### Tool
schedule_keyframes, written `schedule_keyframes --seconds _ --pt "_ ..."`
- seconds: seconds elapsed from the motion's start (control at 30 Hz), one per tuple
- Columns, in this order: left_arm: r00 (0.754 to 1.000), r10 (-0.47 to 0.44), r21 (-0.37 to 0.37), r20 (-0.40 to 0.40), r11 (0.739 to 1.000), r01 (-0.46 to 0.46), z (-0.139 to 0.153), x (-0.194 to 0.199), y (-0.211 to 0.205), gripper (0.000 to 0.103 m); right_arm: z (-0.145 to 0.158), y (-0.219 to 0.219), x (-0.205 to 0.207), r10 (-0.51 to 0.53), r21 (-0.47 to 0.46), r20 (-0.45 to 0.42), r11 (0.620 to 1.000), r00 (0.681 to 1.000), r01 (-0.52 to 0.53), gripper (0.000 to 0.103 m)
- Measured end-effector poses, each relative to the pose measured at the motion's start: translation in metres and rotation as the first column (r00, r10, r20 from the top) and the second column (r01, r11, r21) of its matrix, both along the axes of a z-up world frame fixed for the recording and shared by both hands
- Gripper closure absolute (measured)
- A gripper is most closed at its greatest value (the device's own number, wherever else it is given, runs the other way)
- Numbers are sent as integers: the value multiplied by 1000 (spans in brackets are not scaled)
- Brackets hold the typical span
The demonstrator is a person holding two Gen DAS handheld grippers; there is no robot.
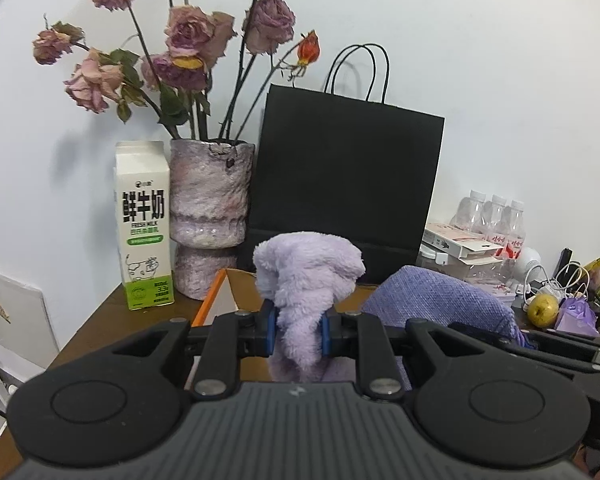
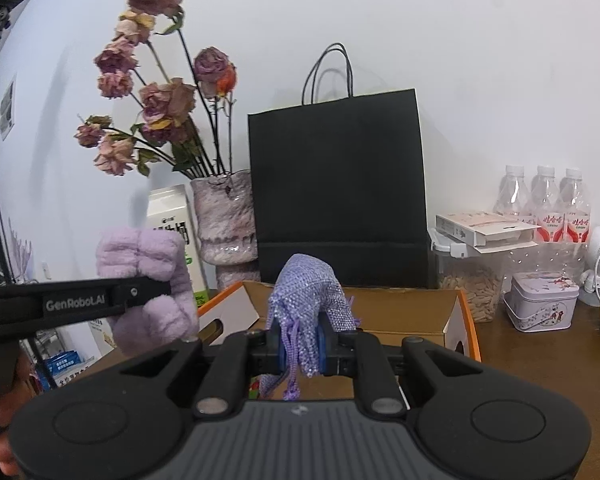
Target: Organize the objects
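Observation:
My left gripper (image 1: 299,332) is shut on a fluffy lilac towel (image 1: 306,276) and holds it up in the air. The towel also shows in the right wrist view (image 2: 144,276), at the left, pinched in the left gripper's fingers (image 2: 140,292). My right gripper (image 2: 300,344) is shut on a purple woven drawstring pouch (image 2: 306,296), held above an open cardboard box (image 2: 400,312) with orange edges. The pouch also shows in the left wrist view (image 1: 440,300), to the right of the towel. The box's edge (image 1: 216,300) shows below the towel.
On the brown table stand a milk carton (image 1: 146,228), a vase of dried roses (image 1: 210,216), a black paper bag (image 2: 340,192), water bottles (image 2: 544,208), a jar of seeds (image 2: 472,284), a small tin (image 2: 540,306) and a yellow pear (image 1: 543,310).

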State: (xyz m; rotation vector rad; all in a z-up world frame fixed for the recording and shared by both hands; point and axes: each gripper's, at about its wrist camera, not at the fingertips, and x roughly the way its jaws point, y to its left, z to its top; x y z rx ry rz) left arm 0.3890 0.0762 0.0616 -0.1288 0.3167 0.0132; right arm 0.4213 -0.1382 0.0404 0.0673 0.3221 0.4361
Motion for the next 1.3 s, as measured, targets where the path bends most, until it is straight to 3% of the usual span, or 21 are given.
schedule_keyframes --seconds 0.83,0.9,0.93,0.97,1.0,1.03,1.07,1.1,1.13,1.2,1.3 --pt "997 -39 9 -73 999 39 -18 72 8 82 -22 7 59 -52 -31 -69 998 996 50 90" --pt "996 -45 13 -79 999 46 -20 74 6 75 -24 8 61 -54 -39 -78 998 996 51 87" --pt "996 -46 16 -82 999 48 -21 75 5 70 -25 8 62 -55 -43 -85 998 995 52 83" --pt "995 -47 19 -83 999 49 -22 76 5 57 -27 8 63 -68 -52 -89 997 994 63 81" --pt "996 -42 23 -82 999 44 -23 76 4 42 -28 8 63 -76 -59 -92 996 993 71 68" --pt "996 -35 28 -82 999 38 -24 76 3 33 -29 9 64 -89 -70 -96 994 991 82 46" --pt "997 -23 35 -78 999 26 -24 76 3 17 -29 9 64 -107 -80 -94 992 990 99 35" --pt "997 -6 44 -71 999 9 -24 75 3 6 -30 9 64 -129 -93 -86 988 988 121 16" --pt "998 10 55 -63 998 -6 -24 75 3 3 -31 9 64 -142 -105 -81 985 987 133 7" --pt "998 21 63 -51 998 -18 -23 74 3 0 -31 11 65 -163 -128 -82 980 983 152 0" --pt "998 20 65 -55 998 -17 -23 74 3 0 -32 12 65 -169 -144 -83 977 982 156 0"
